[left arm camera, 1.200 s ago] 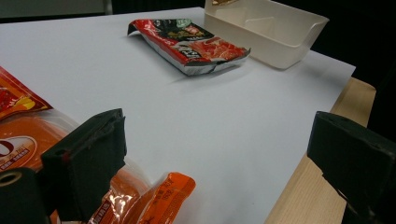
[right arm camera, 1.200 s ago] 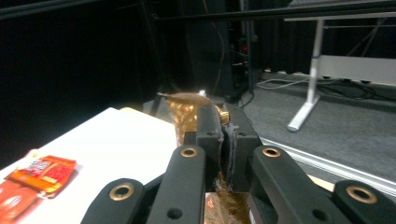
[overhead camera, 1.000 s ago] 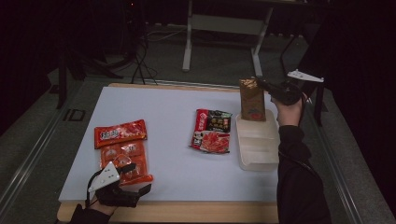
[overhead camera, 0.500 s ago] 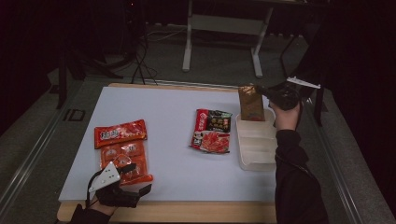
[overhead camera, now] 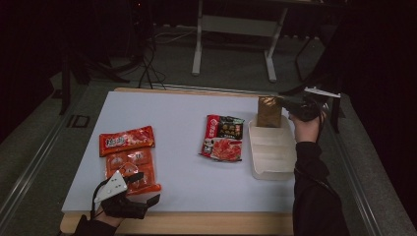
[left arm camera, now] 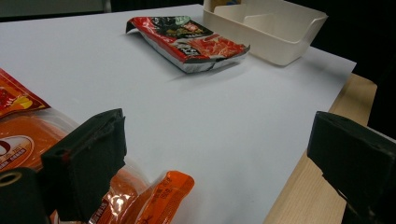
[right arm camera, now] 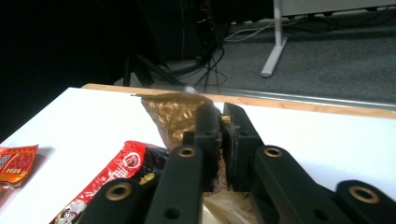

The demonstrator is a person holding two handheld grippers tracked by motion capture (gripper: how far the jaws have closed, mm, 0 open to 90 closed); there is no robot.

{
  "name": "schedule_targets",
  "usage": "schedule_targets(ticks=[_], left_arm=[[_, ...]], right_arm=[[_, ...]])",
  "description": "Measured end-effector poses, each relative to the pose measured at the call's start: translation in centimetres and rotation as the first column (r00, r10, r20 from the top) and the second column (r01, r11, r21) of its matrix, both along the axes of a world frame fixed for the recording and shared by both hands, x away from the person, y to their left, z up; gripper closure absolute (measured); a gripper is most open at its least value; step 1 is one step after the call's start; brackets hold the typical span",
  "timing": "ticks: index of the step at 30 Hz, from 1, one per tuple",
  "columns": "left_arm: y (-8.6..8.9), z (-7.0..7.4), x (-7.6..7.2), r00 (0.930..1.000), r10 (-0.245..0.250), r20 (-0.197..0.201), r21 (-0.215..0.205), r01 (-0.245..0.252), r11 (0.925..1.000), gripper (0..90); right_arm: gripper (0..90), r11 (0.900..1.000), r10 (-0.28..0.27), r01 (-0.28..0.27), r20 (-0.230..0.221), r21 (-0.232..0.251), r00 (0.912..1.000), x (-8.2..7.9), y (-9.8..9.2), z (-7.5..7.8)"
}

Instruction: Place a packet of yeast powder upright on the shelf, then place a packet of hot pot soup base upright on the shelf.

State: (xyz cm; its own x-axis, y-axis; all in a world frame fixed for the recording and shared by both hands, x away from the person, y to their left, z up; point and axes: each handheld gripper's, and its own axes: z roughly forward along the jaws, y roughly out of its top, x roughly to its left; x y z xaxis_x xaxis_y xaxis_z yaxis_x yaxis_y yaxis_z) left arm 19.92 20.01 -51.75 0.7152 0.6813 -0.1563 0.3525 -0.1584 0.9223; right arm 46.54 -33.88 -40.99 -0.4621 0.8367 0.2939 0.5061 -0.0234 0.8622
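Observation:
A gold-brown snack bag (overhead camera: 269, 112) stands upright at the far end of the white tray (overhead camera: 272, 160), with my right gripper (overhead camera: 290, 106) shut on its upper right edge. In the right gripper view the jaws (right arm camera: 223, 122) pinch the crinkled gold bag (right arm camera: 175, 116). At the near left table edge my left gripper (overhead camera: 145, 189) is open, beside two orange snack packs (overhead camera: 129, 156). In the left gripper view its jaws stand wide apart (left arm camera: 219, 158), the left one over an orange pack (left arm camera: 140, 196). A red-and-black packet (overhead camera: 223, 138) lies mid-table.
The white sheet (overhead camera: 172, 118) covers the table, with its wooden edge (left arm camera: 322, 112) close to my left gripper. The red-and-black packet (left arm camera: 189, 41) and the tray (left arm camera: 280, 28) lie ahead of the left gripper. Table legs and cables stand on the floor behind.
My right gripper has brought the gold bag down and slightly nearer, to the far end of the tray. The left gripper has stayed put.

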Motion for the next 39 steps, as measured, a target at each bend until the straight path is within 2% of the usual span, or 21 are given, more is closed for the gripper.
schedule_targets(ticks=[4, 6, 8, 9, 10, 18, 19, 20, 21, 22, 25, 26, 30, 31, 34, 35, 36, 38, 39], left_arm=[[0.0, 0.0, 0.0, 1.0000, 0.001, 0.002, 0.002, -0.001, 1.0000, 5.1], [-0.1, 0.0, 0.0, 1.0000, 0.001, 0.001, 0.003, -0.001, 1.0000, 5.2], [-0.1, -0.1, 0.1, 1.0000, 0.000, -0.001, 0.005, 0.000, 1.0000, 5.1], [-0.1, -0.1, 0.1, 1.0000, 0.000, -0.001, 0.005, 0.000, 1.0000, 5.2], [-0.1, -0.1, 0.1, 1.0000, -0.001, -0.005, 0.005, 0.001, 1.0000, 5.1], [-0.2, -0.1, 0.1, 1.0000, -0.003, -0.003, 0.009, 0.003, 1.0000, 5.1], [-0.2, -0.1, 0.1, 1.0000, -0.003, -0.003, 0.008, 0.003, 1.0000, 5.1], [-0.2, -0.1, 0.1, 1.0000, -0.002, -0.002, 0.007, 0.002, 1.0000, 5.2], [-0.2, -0.1, 0.1, 1.0000, -0.002, -0.002, 0.007, 0.002, 1.0000, 5.2], [-0.2, -0.1, 0.1, 1.0000, -0.004, 0.000, 0.005, 0.004, 1.0000, 5.2], [-0.2, -0.1, 0.0, 1.0000, -0.006, 0.001, 0.010, 0.006, 0.9999, 5.1], [-0.2, -0.1, 0.0, 1.0000, -0.007, 0.001, 0.011, 0.007, 0.9999, 5.2], [-0.2, -0.1, 0.1, 1.0000, -0.006, -0.001, 0.012, 0.006, 0.9999, 5.2], [-0.3, -0.1, 0.1, 1.0000, -0.004, 0.006, 0.014, 0.004, 0.9999, 5.2], [-0.3, -0.1, 0.0, 1.0000, -0.005, 0.009, 0.018, 0.005, 0.9998, 5.2], [-0.3, 0.0, 0.0, 0.9999, -0.006, 0.015, 0.011, 0.005, 0.9999, 5.2], [-0.3, 0.0, 0.0, 0.9999, -0.006, 0.015, 0.011, 0.005, 0.9999, 5.2], [-0.3, 0.1, 0.0, 0.9998, -0.003, 0.020, -0.007, 0.003, 1.0000, 5.2], [-0.3, 0.1, 0.0, 0.9998, -0.003, 0.020, -0.007, 0.003, 1.0000, 5.2]], right_arm=[[76.5, 1.000, -0.002, 0.002, -0.003, 0.011, 1.0000, -0.3, -0.5, 0.2], [68.1, 1.000, -0.002, 0.002, 0.010, -0.010, 0.9999, -0.7, -0.6, 0.6], [58.6, 1.000, 0.003, -0.003, 0.016, -0.004, 0.9999, -1.1, -0.6, 1.2], [58.6, 1.000, 0.003, -0.003, 0.016, -0.004, 0.9999, -1.1, -0.6, 1.2], [53.1, 1.000, -0.006, 0.006, 0.013, -0.001, 0.9999, -1.7, -0.4, 1.9], [30.8, 1.000, 0.007, -0.005, 0.088, -0.020, 0.9961, -4.0, 0.5, 4.2], [30.8, 1.000, 0.007, -0.005, 0.088, -0.020, 0.9961, -4.0, 0.5, 4.2], [24.0, 0.999, 0.008, -0.004, 0.108, -0.038, 0.9941, -4.5, 0.8, 4.4], [24.0, 0.999, 0.008, -0.004, 0.108, -0.038, 0.9941, -4.5, 0.8, 4.4], [17.1, 0.999, 0.011, -0.007, 0.117, -0.042, 0.9930, -5.0, 1.1, 4.6], [15.0, 0.999, 0.021, -0.015, 0.125, -0.047, 0.9919, -5.4, 1.2, 4.7], [13.5, 0.999, 0.036, -0.034, 0.127, -0.016, 0.9913, -5.8, 1.3, 4.6], [13.1, 0.999, 0.054, -0.052, 0.125, -0.013, 0.9907, -6.5, 1.8, 4.5], [13.5, 0.997, 0.083, -0.083, 0.120, -0.007, 0.9892, -7.0, 2.2, 4.4], [13.8, 0.996, 0.092, -0.092, 0.128, -0.005, 0.9875, -7.6, 2.5, 4.3], [13.9, 0.992, 0.121, -0.125, 0.143, 0.019, 0.9823, -8.3, 2.8, 4.2], [13.9, 0.992, 0.121, -0.125, 0.143, 0.019, 0.9823, -8.3, 2.8, 4.2], [13.9, 0.985, 0.169, -0.173, 0.155, 0.011, 0.9734, -9.6, 3.5, 4.1], [13.9, 0.985, 0.169, -0.173, 0.155, 0.011, 0.9734, -9.6, 3.5, 4.1]])
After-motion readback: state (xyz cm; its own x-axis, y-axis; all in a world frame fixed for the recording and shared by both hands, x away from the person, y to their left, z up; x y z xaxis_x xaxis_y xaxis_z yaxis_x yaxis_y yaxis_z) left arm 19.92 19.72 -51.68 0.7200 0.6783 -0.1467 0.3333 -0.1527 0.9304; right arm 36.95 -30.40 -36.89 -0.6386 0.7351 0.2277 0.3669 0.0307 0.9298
